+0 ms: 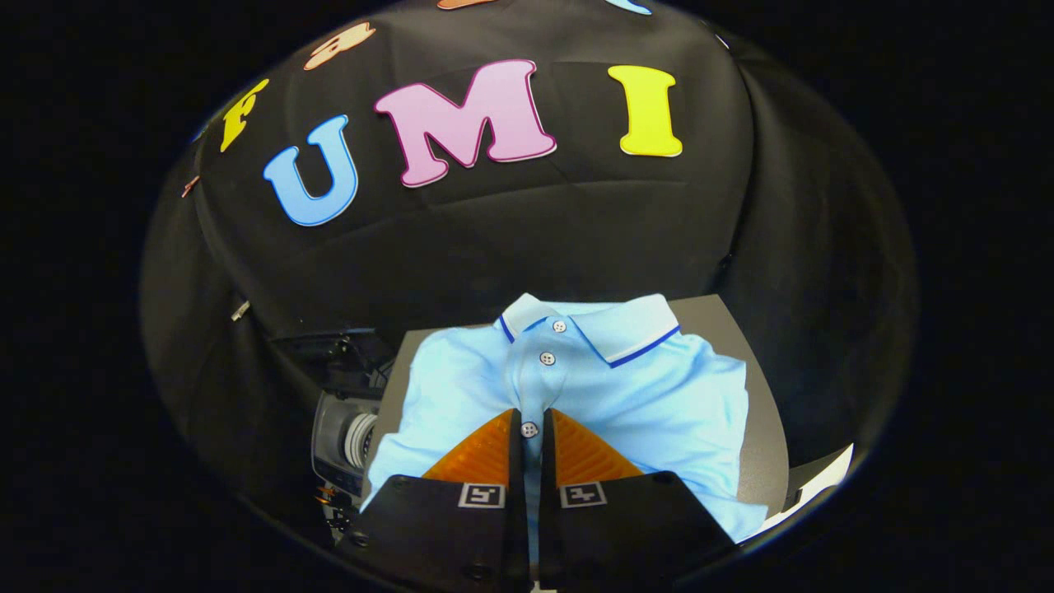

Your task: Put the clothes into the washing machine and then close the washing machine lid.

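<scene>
A light blue polo shirt (659, 403) with a white, blue-trimmed collar (613, 329) lies spread on a grey tabletop (764, 428). My gripper (531, 418) is over the shirt's front. Its two fingers stand nearly together on the button placket, with a narrow strip of fabric and one button (529, 429) pinched between the tips. Two more buttons run up the placket just beyond the fingers, toward the collar. The lower part of the shirt is hidden under the gripper body.
Left of the table, lower down, stands a grey and white machine (342, 445) with a round ribbed part, and dark gear lies behind it. A white edge (823, 473) shows past the table's right side. Black cloth walls close in behind.
</scene>
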Motion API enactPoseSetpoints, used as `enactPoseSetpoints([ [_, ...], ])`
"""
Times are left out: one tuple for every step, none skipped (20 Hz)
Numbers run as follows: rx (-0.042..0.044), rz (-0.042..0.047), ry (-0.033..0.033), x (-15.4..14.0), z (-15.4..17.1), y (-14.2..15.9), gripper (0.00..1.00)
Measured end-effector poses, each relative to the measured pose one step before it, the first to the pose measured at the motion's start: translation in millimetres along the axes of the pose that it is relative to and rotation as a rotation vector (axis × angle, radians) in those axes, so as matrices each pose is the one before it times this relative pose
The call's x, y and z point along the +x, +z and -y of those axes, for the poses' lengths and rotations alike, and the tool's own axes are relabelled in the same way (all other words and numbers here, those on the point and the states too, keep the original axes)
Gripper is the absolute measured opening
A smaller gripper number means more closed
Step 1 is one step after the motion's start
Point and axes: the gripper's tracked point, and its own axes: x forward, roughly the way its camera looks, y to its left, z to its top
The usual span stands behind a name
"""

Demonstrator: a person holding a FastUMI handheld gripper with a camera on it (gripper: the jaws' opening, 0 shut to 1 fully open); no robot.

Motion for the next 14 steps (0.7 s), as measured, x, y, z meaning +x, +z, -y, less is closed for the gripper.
enactPoseSetpoints([
  [0.00034,0.02100,0.01729,-7.30,-10.28,7.38,0.10],
  [-0.00055,0.01497,0.02623,-4.54,-14.13,7.38,0.10],
  [-0.00207,0.00853,0.02345,-5.18,-14.89,6.47,0.10],
  [-0.00263,0.01059,0.02290,-4.97,-14.70,5.62,0.10],
  [-0.01327,0.01113,0.02223,-2.77,-16.47,6.22,0.10],
  [-0.01327,0.01157,0.02087,-1.24,-17.33,5.14,0.10],
  [-0.00998,0.00940,0.02452,-1.43,-18.67,4.79,0.10],
  [-0.00609,0.00516,0.02395,0.44,-17.89,2.79,0.10],
  [-0.01290,0.00716,0.01891,0.18,-18.62,3.44,0.10],
  [-0.01242,0.00572,0.01446,1.29,-15.45,2.35,0.10],
  [-0.00397,-0.00545,0.02541,1.96,-18.38,0.87,0.10],
  [-0.00079,0.00177,0.02422,3.34,-19.96,0.62,0.10],
  [-0.01352,-0.00152,0.01576,4.81,-18.59,0.87,0.09],
  [-0.01151,-0.00067,0.01624,3.68,-15.60,0.55,0.10],
])
